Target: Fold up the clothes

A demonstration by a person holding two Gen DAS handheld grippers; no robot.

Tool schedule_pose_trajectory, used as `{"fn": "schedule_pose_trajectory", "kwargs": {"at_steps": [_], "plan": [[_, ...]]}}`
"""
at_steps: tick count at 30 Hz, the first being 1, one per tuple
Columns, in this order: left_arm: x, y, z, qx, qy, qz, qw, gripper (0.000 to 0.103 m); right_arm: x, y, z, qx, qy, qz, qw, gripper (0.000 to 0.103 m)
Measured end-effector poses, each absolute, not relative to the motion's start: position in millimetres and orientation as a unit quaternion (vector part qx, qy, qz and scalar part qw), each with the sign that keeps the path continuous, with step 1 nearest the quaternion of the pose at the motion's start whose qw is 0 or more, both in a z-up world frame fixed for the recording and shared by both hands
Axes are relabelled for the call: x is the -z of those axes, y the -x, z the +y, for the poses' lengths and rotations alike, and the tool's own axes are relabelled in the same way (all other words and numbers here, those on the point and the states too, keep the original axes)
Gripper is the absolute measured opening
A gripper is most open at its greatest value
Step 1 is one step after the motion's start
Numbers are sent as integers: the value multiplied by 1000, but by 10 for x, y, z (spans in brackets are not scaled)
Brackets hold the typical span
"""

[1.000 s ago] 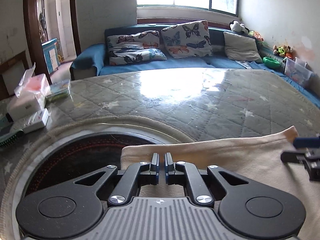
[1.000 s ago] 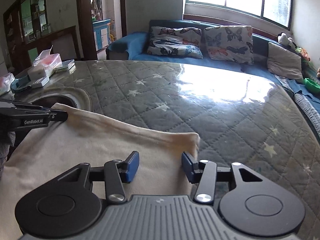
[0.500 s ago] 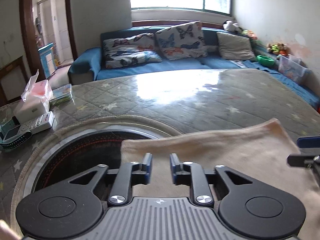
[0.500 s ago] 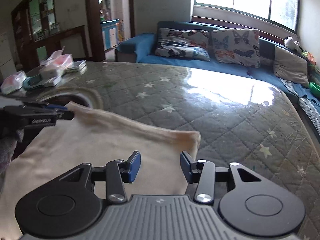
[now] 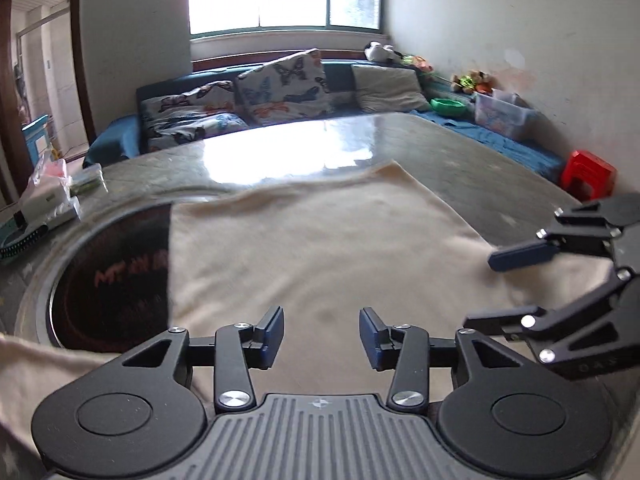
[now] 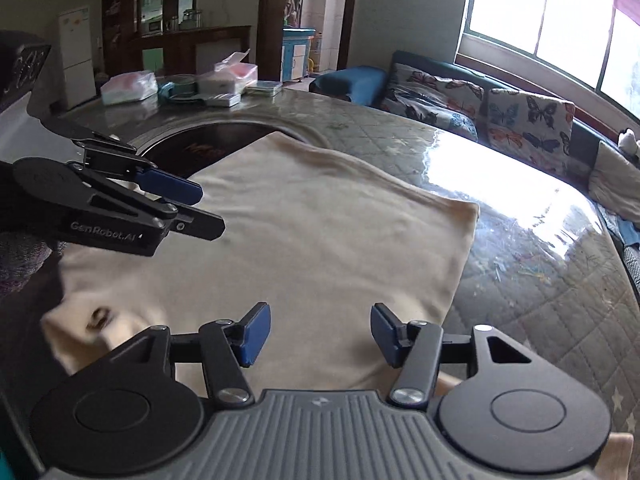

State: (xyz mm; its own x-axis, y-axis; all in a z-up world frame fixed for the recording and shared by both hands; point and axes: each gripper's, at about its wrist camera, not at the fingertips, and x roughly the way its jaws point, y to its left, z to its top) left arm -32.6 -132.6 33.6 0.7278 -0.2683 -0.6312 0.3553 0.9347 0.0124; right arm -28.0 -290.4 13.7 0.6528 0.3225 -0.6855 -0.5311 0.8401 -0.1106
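Observation:
A cream-coloured garment [image 5: 320, 248] lies folded flat on the quilted table top and partly covers a round dark hob; it also shows in the right wrist view [image 6: 320, 232]. My left gripper [image 5: 322, 336] is open and empty, raised above the garment's near edge. It shows at the left of the right wrist view [image 6: 200, 212]. My right gripper [image 6: 316, 334] is open and empty above the garment's near right part. It shows at the right of the left wrist view [image 5: 484, 290].
The round dark hob [image 5: 112, 280] is set into the table [image 6: 540, 272] at the left. Tissue packs and boxes [image 6: 180, 88] sit at the table's far left. A blue sofa with butterfly cushions [image 5: 260, 100] stands behind. A red stool [image 5: 586, 174] is at the right.
My left gripper has opened, let go of the garment's corner and pulled back and up. My right gripper, open throughout, has also drawn back. The garment now lies flat.

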Motion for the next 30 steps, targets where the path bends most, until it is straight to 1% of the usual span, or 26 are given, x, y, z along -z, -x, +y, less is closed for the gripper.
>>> {"fn": "schedule_pose_trajectory", "kwargs": {"at_steps": [4,5,11,13,17,23,30], "plan": [[-219,502,-1432,166,-103,315,929,45,-73,510,-2944,-231,172,337,896,60],[-197,535,-1452,165,-112,311,929,47,-80,552,-2967,-227,173,335,898,60],[-157,598,-1452,159,-129,301,931,49,-97,745,-3119,-206,172,338,902,61],[-148,611,-1450,157,-133,299,932,52,-87,804,-3168,-203,174,336,903,62],[-180,621,-1469,153,-139,300,931,52,-117,896,-3256,-199,170,332,906,63],[-332,691,-1649,184,-137,284,931,52,-231,994,-3548,-162,120,318,926,63],[-262,792,-2038,236,-145,285,917,52,-175,964,-4097,-48,66,326,942,60]]}}
